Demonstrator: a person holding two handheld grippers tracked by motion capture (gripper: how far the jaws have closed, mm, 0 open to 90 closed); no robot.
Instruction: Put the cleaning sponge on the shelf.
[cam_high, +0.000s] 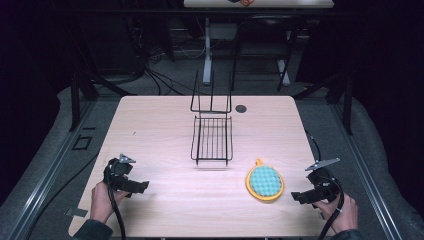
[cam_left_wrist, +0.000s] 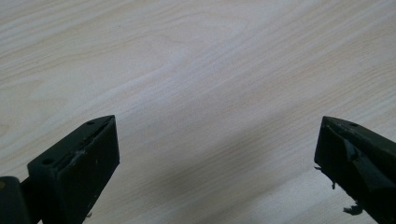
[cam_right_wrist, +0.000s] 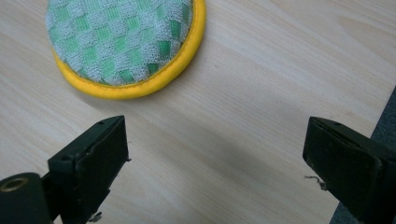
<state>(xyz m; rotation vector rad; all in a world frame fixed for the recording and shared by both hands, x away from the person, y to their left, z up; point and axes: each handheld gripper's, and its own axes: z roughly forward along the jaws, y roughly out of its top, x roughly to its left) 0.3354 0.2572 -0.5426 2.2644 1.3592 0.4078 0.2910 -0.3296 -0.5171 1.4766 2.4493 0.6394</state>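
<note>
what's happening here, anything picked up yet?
Nothing picked up yet. A person holds a gripper in each hand at the near edge of the table. The right gripper is open, jaws empty, pointed at a round yellow-rimmed green scrub pad lying flat just ahead of it. The left gripper is also open, over bare wood. A black wire rack stands untouched mid-table.

Light wood bench (cam_high: 160, 125) sitting mid-room, lit from above; everything around it lying in near darkness. Grey floor (cam_high: 165, 80) showing beyond the bench's far edge, black cables (cam_high: 165, 82) trailing across it. A second table (cam_high: 257, 4) standing farther back behind the bench, its white leg (cam_high: 207, 45) reaching down to the floor. Dark metal frame posts (cam_high: 75, 100) standing off the bench's left and right sides. Grey rails (cam_high: 45, 175) running along both sides of the bench.
</note>
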